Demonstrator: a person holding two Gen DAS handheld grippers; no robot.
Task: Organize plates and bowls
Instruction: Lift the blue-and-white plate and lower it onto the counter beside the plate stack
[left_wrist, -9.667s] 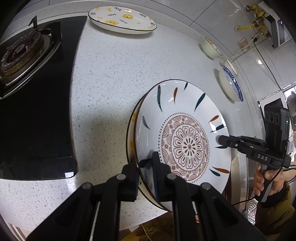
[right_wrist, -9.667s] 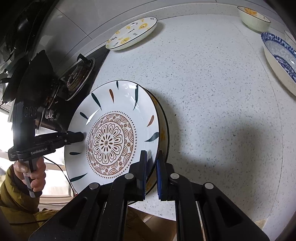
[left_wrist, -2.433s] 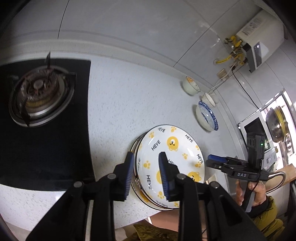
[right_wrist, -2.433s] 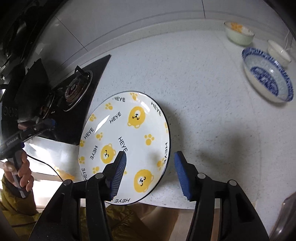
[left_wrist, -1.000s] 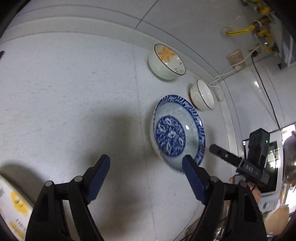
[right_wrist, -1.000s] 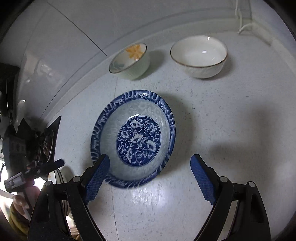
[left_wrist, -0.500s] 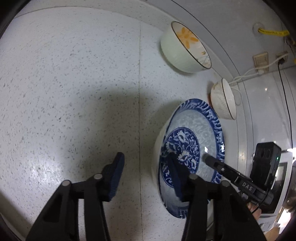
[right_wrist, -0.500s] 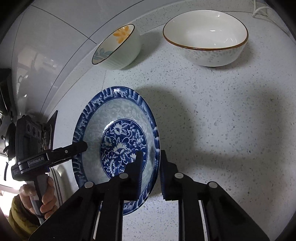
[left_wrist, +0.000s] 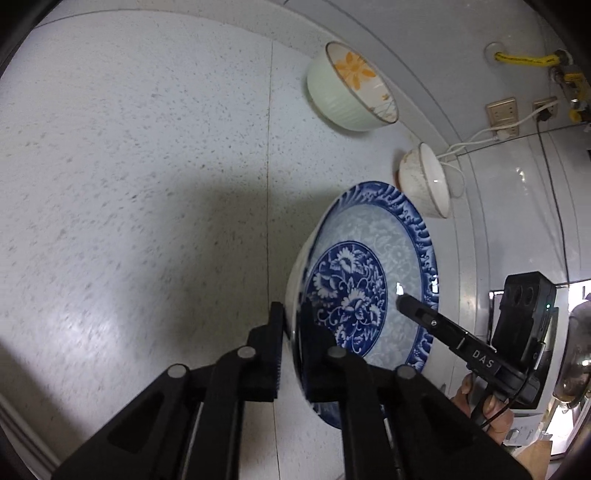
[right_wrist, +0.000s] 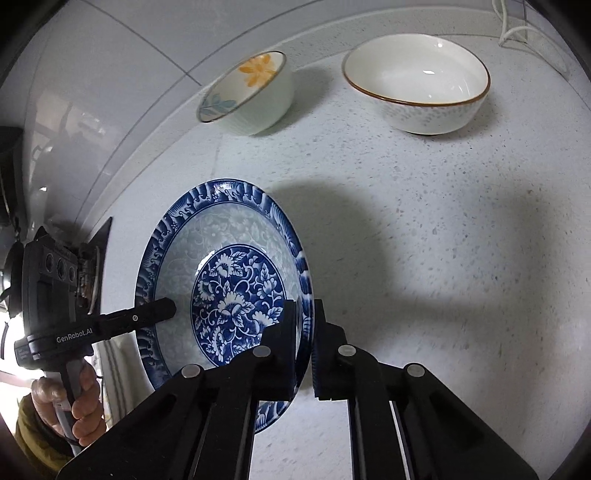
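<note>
A wide blue-and-white floral bowl (left_wrist: 369, 266) is gripped on two opposite sides of its rim. My left gripper (left_wrist: 291, 325) is shut on its near rim in the left wrist view. My right gripper (right_wrist: 304, 321) is shut on the other side of the rim (right_wrist: 236, 273). Each gripper shows in the other's view: the right one (left_wrist: 402, 301) and the left one (right_wrist: 168, 308). A pale green bowl with an orange flower (left_wrist: 351, 92) stands near the wall, also in the right wrist view (right_wrist: 251, 92). A white bowl with a brown rim (left_wrist: 424, 184) stands beside it (right_wrist: 417, 85).
The speckled white counter (left_wrist: 147, 166) runs to a tiled wall (right_wrist: 129, 55). Wall sockets with a white cable (left_wrist: 502, 118) and a yellow gas hose (left_wrist: 524, 59) are at the far right. A stove corner (right_wrist: 96, 243) lies behind the left gripper.
Both grippers have closed on the blue-and-white bowl's rim from opposite sides. Earlier they stacked patterned plates near the stove, then moved over to this bowl.
</note>
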